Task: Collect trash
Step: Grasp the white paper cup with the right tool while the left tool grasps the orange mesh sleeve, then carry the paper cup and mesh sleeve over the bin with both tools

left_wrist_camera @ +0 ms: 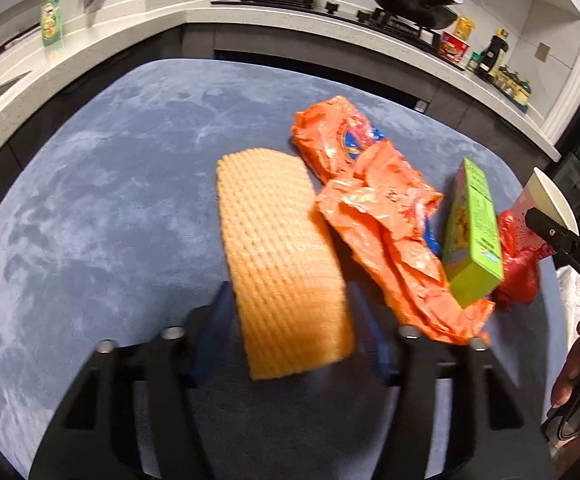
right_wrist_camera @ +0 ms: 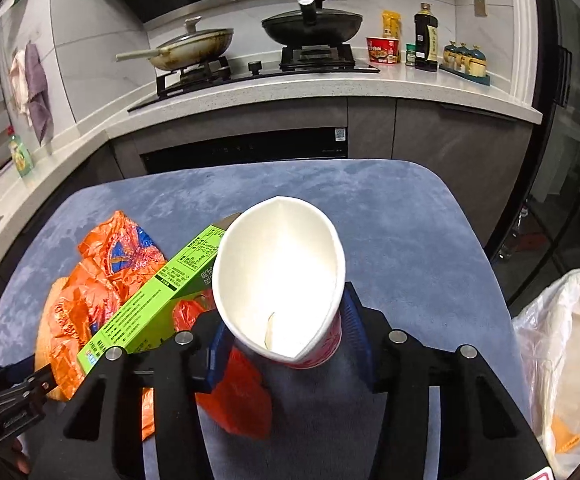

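My left fingers (left_wrist_camera: 286, 320) clench the foam net (left_wrist_camera: 278, 256), my right fingers (right_wrist_camera: 282, 320) the paper cup (right_wrist_camera: 282, 280); wrappers (left_wrist_camera: 374, 216) and green box (left_wrist_camera: 474, 236) remain on the bench (left_wrist_camera: 110, 184), nothing visibly bagged.

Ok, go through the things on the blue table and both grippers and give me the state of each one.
Left gripper: shut on foam net.
Foam net: flattened, gripped at its near end.
Right gripper: shut on paper cup.
Paper cup: squashed oval, empty, tilted.
Green box: closed, leaning on wrappers.
Orange wrappers: crumpled.
White bag: open.
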Motion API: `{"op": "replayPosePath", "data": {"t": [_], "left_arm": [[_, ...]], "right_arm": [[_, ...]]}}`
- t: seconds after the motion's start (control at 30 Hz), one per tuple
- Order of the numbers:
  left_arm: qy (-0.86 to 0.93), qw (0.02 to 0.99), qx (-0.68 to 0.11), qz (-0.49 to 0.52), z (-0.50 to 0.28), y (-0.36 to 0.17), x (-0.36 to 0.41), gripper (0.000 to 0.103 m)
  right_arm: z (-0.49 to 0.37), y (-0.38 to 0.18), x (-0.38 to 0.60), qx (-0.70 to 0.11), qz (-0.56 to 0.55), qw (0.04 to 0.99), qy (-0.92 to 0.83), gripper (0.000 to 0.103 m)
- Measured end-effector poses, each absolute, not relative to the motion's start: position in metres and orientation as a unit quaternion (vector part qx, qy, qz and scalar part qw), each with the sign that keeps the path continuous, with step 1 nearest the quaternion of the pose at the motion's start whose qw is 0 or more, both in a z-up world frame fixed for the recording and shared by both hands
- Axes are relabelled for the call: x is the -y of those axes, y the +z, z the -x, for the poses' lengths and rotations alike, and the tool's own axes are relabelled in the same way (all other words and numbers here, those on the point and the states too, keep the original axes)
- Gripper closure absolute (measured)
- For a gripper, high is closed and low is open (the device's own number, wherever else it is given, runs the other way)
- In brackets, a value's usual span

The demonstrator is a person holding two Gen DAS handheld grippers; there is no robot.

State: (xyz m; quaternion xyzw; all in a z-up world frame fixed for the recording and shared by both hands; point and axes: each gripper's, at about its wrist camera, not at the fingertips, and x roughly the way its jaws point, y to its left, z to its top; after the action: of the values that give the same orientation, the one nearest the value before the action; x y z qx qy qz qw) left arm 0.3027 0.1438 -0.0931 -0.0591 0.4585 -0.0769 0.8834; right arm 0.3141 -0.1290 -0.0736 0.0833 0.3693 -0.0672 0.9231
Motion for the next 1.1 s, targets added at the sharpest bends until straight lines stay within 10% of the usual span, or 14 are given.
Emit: {"op": "replayPosePath", "data": {"t": [0.2, 1.1], "left_arm": [[-0.087, 0.883, -0.457, 0.064, -0.296, -0.087, -0.14, 0.079], [-0.199, 0.916, -0.348, 0.018, -0.151, 0.051, -0.077, 0.08]], "right_arm": [[-0.286, -0.061, 0.139, -0.36, -0.11, 0.924, -0.067, 0.055], [-0.09, -0.005, 0.206, -0.311, -0.166, 0.929, -0.114, 0.055]]}}
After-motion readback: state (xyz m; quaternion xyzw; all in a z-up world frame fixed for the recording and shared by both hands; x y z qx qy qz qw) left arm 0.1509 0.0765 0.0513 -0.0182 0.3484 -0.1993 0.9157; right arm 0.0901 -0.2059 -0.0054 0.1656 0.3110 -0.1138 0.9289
